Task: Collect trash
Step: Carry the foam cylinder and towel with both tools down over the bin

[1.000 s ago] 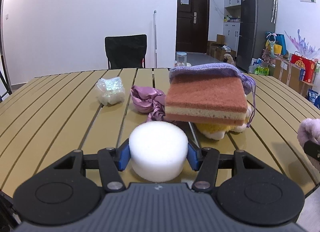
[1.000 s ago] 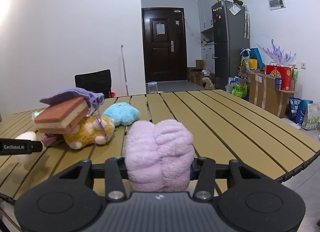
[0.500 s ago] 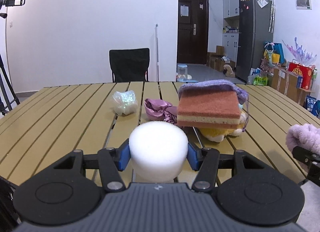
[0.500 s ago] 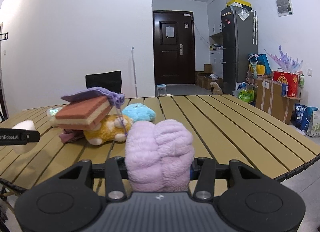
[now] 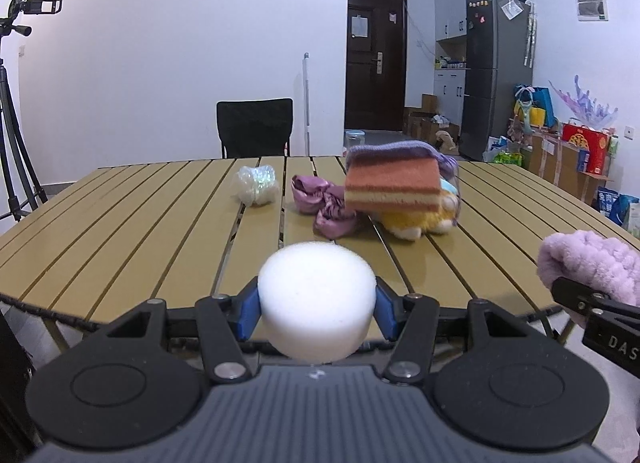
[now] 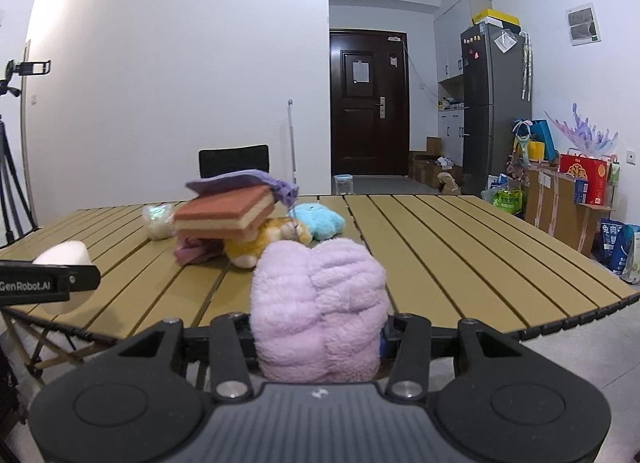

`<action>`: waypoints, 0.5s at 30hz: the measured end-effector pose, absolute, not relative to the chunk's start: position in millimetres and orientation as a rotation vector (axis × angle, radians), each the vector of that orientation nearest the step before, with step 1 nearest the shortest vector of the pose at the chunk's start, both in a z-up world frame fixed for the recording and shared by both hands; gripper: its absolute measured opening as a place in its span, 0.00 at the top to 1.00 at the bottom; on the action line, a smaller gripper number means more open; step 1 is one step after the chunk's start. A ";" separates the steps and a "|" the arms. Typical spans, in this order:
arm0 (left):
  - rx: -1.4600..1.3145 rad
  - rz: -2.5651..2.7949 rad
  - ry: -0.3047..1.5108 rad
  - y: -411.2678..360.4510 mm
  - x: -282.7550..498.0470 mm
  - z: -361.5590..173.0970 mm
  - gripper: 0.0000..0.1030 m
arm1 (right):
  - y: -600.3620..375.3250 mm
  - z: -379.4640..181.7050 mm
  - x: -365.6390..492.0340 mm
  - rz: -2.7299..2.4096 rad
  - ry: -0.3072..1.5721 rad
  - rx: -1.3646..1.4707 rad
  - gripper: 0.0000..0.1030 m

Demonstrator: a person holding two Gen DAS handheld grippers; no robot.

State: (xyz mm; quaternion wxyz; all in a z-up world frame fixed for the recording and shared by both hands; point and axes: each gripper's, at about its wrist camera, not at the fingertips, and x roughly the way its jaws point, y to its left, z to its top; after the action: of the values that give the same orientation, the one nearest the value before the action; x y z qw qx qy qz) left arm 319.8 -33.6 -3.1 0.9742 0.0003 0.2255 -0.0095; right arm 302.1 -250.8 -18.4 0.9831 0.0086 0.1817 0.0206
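- Right now my left tool [image 5: 317, 305] is clamped partway closed on a white foam puck [image 5: 316, 299], blue pads pressing its two sides; the puck hangs in the air at the near edge of the slatted surface [image 5: 120, 223].
- From the right wrist view I see that same puck [image 6: 64, 255] off to the left, sticking out above and below the dark finger of the left tool.
- My right tool [image 6: 320, 337] is closed to a similar width on a fluffy lilac plush wad [image 6: 320, 307], which bulges up well above the fingers and hides most of the pads.
- From the left wrist view the lilac wad [image 5: 588, 267] shows at the right edge, above the dark finger of the right tool, beyond the surface's near rim.
- On the surface I see a heap: an orange-and-cream sponge [image 5: 394, 189] lies tilted on a yellow plush toy [image 5: 416, 219], with a purple knitted pouch [image 5: 392, 151] draped over the sponge.
- Just left of the heap lies a crumpled mauve satin scrunchie [image 5: 324, 205], touching the sponge's lower edge in view.
- Further left, apart from it, sits a crinkled clear wrapper [image 5: 258, 185].
- Behind the yellow toy I see a light-blue plush [image 6: 320, 219].
- Past the far edge stands a black chair [image 5: 255, 127].
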 end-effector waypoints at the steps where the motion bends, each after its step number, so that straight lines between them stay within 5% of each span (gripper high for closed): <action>1: 0.002 -0.024 0.454 -33.6 314.8 -3.7 0.45 | -249.4 -19.0 297.0 0.046 0.367 0.015 0.57; 15: 0.025 -0.059 0.493 -28.3 259.7 -22.4 0.45 | -223.1 -37.2 244.5 0.095 0.423 -0.009 0.57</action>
State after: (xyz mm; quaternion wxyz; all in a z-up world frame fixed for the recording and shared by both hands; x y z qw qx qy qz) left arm 259.7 -28.3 -22.4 0.9692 0.0124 0.2442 -0.0292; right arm 244.5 -223.1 -37.2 0.9766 -0.0045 0.2099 0.0469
